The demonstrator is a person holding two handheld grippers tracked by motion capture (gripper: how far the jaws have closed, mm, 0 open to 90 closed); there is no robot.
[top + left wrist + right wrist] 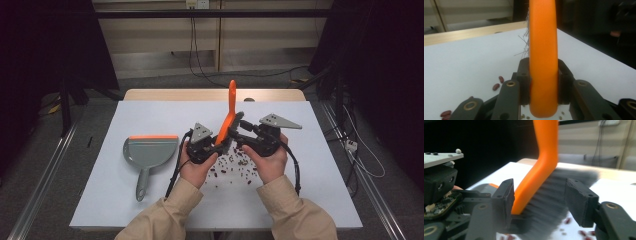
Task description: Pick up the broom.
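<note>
Plainly, the thing in hand is an orange-handled brush (227, 120), which stands almost upright over the middle of the white counter (150, 200), its handle pointing up and away from the person and its dark bristles (554, 195) down near a scatter of red beans (232, 167). The left tongs (220, 145) are clamped on the lower part of the handle; in the left gripper view the two black pads press on either side of the orange plastic (543, 62). The right tongs (239, 132) stand open around the bristle end, their pads clear of it on both sides in the right gripper view, so they carry nothing. The brush looks light, with a stiff, smooth moulded handle that could twist or slide in a loose pinch, while the bristles are soft and give way, so they offer no firm purchase. The best hold is probably where the left tongs already have it, low on the handle near the bend, which keeps the head steady for sweeping. A grey dustpan (149, 152) with an orange lip lies flat on the counter well to the left, handle toward the person; it too looks light and rigid, best taken by that handle.
</note>
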